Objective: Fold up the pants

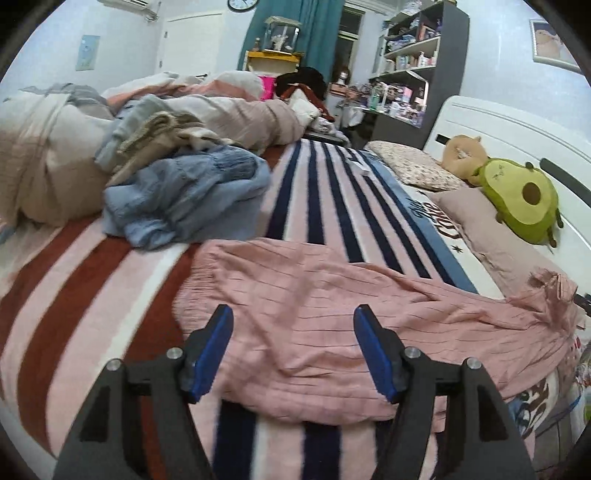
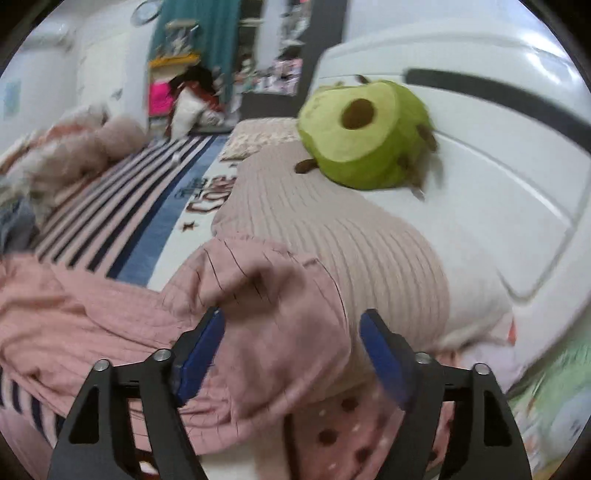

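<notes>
Pink pants (image 1: 332, 314) lie spread and rumpled across a striped blanket (image 1: 74, 295) on the bed, one end bunched up against a ribbed pillow (image 2: 332, 229). The left gripper (image 1: 293, 354) hovers over the pants near their front edge, its jaws wide apart with only loose fabric showing between them and nothing gripped. The right gripper (image 2: 291, 354) stands over the bunched end of the pants (image 2: 266, 295), its jaws likewise spread wide; cloth lies between the blue pads (image 2: 199, 354), but they do not press on it. Beyond the pants, a heap of blue clothes (image 1: 184, 199) sits on the blanket, with a rolled duvet (image 1: 240, 110) behind it. An avocado plush (image 2: 365, 136) rests on the pillow beyond the pants, leaning on the white headboard (image 2: 480, 147). Farther off than the pants stand a shelf unit (image 1: 424, 55) and a teal curtain (image 1: 314, 33). The right wrist view is blurred.
</notes>
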Demonstrator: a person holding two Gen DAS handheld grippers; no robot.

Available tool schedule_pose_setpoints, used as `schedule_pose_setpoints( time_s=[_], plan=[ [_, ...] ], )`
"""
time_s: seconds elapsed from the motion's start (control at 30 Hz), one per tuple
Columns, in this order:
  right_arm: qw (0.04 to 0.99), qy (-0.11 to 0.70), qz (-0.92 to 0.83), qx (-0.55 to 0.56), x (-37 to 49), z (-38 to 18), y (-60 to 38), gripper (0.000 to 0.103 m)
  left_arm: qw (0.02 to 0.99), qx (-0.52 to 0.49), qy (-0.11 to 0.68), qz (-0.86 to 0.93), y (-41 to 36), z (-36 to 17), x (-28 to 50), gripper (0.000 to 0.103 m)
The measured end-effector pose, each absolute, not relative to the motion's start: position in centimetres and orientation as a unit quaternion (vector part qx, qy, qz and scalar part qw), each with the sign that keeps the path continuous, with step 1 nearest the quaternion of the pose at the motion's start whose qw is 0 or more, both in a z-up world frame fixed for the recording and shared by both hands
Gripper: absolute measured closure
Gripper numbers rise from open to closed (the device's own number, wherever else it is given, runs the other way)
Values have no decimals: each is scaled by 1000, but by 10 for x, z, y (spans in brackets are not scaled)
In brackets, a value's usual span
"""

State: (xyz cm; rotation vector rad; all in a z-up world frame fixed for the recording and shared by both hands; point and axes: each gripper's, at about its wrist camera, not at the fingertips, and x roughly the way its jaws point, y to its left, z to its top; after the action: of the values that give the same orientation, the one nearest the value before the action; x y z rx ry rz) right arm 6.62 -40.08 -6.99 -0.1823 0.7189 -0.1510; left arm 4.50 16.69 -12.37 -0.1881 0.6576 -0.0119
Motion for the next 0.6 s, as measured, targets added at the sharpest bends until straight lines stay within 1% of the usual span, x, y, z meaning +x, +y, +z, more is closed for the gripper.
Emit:
schedule_pose_setpoints(
  time_s=[0.1,0.2,0.27,0.3,0.33,0.4,0.5,0.6],
  plan=[
    [917,373,-52,-136,91,-84,-401,25,940,-84,331,-15,156,-129,54,39],
    [915,374,3,-149,109,-92,-400,26,937,-82,338,-20,150,-133,62,39],
    [910,391,45,-130,125,-99,-402,33,937,-82,339,-21,148,-134,64,39],
    [909,396,53,-118,129,-100,-405,54,937,-80,340,-21,146,-133,65,39],
    [909,401,56,-103,132,-102,-408,80,937,-78,339,-22,144,-132,65,39],
    [922,377,38,-80,128,-97,-413,90,938,-74,338,-23,141,-130,66,39],
    [939,343,-16,-34,107,-83,-429,92,939,-74,335,-23,140,-126,64,39],
    [939,336,-71,10,81,-74,-457,94,941,-75,331,-23,140,-121,61,39]
  ],
)
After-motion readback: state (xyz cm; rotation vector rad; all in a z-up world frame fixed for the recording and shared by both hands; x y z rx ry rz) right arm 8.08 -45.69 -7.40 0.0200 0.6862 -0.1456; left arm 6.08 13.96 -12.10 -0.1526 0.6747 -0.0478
